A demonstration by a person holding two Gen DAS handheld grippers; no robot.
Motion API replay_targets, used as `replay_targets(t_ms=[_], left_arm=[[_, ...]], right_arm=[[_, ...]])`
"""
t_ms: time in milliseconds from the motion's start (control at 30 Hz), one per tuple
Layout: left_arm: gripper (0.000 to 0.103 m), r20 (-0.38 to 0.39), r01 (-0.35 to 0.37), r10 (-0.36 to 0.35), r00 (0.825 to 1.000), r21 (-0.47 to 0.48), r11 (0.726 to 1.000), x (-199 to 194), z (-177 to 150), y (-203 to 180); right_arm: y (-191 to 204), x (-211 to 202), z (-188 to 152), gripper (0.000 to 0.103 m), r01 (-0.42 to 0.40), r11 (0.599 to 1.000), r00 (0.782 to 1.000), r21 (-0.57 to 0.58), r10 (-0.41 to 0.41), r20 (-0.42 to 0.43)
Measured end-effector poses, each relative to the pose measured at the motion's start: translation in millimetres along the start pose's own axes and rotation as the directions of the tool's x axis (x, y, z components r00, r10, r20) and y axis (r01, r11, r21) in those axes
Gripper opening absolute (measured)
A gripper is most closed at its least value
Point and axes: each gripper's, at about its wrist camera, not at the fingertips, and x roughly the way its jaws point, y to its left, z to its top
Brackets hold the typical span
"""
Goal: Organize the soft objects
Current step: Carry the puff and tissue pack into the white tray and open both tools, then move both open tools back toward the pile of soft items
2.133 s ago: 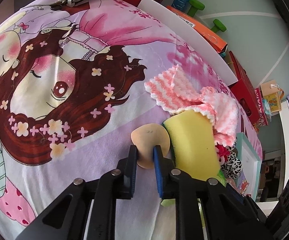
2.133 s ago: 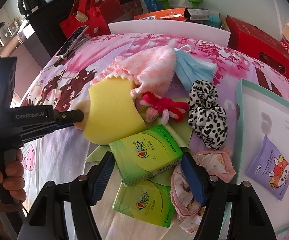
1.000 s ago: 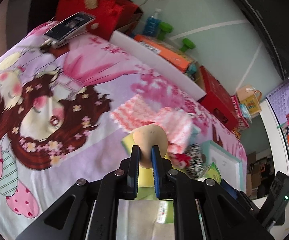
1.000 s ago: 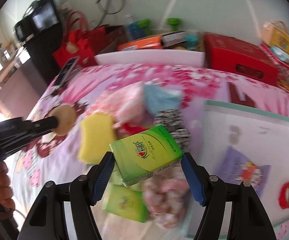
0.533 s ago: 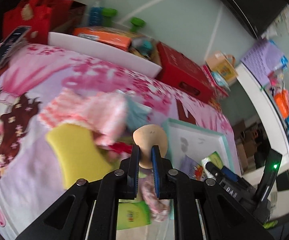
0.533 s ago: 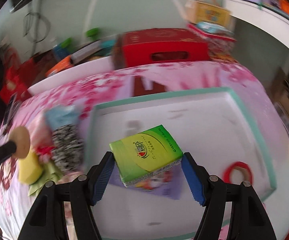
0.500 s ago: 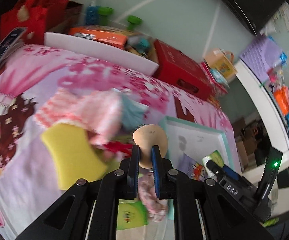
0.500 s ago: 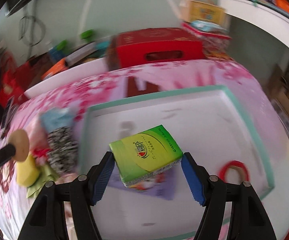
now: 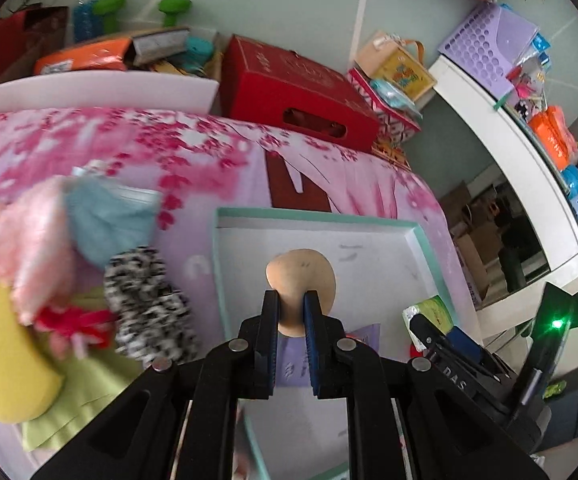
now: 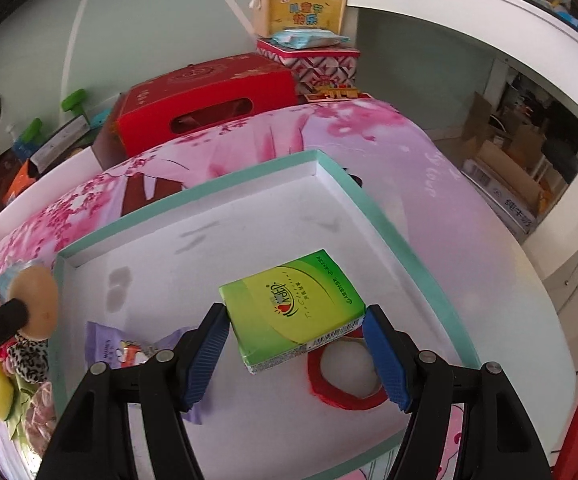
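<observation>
Right claw (image 10: 295, 344) pinches the green tissue pack (image 10: 293, 310) (long axis slanting up-right) above the tray (image 10: 193, 196).

Both hands have swung away from the pile of soft things on the bedspread and across to the teal-rimmed tray (image 10: 389, 236). The left gripper (image 9: 291, 312) now holds its tan sponge puff (image 9: 301, 280) above the tray's floor, and the right gripper (image 10: 295, 354) carries the green tissue pack (image 10: 291, 310) over the tray too, above the red tape ring (image 10: 343, 380).
</observation>
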Motion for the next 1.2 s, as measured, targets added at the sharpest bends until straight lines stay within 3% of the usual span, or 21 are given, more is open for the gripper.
replay_targets(t_ms=[167, 367, 500, 600, 633, 700, 867, 1200], left_arm=[[0.015, -0.024, -0.003, 0.004, 1.0, 0.004, 1.0, 24.1, 2.3, -6.8], [0.027, -0.052, -0.033, 0.032, 0.998, -0.008, 0.999, 35.7, -1.2, -3.8], [0.056, -0.044, -0.058, 0.058, 0.997, -0.003, 0.998, 31.3, -2.3, -2.0], [0.067, -0.026, -0.089, 0.089, 0.996, 0.01, 0.996, 26.2, -0.4, -3.0], [0.077, -0.019, -0.112, 0.112, 0.994, 0.017, 0.994, 25.0, 0.2, -3.8], [0.084, 0.004, -0.159, 0.159, 0.987, 0.037, 0.987, 23.0, 2.0, -5.1], [0.085, 0.02, -0.184, 0.183, 0.983, 0.039, 0.982, 21.6, 3.5, -2.0], [0.085, 0.048, -0.297, 0.295, 0.954, 0.054, 0.953, -6.7, 4.0, 5.0]], right_arm=[[-0.7, 3.8, -1.2, 0.072, 0.008, 1.0, 1.0, 0.008, -0.008, -0.013], [2.3, 9.6, -1.0, 0.079, 0.017, 1.0, 0.999, -0.015, -0.018, -0.047], [5.5, 7.0, -1.5, 0.09, 0.008, 1.0, 0.998, -0.024, -0.009, -0.056], [6.2, 5.8, -1.4, 0.103, 0.004, 1.0, 0.998, -0.024, -0.005, -0.058], [5.7, 5.4, -1.5, 0.103, 0.002, 1.0, 0.998, -0.018, -0.003, -0.056], [4.4, 5.9, -1.1, 0.103, -0.008, 1.0, 0.998, -0.009, 0.008, -0.06], [3.2, 6.7, -1.4, 0.103, -0.006, 1.0, 0.998, -0.002, 0.006, -0.07], [8.5, -8.9, 0.6, 0.103, -0.024, 1.0, 0.998, -0.01, 0.023, -0.061]])
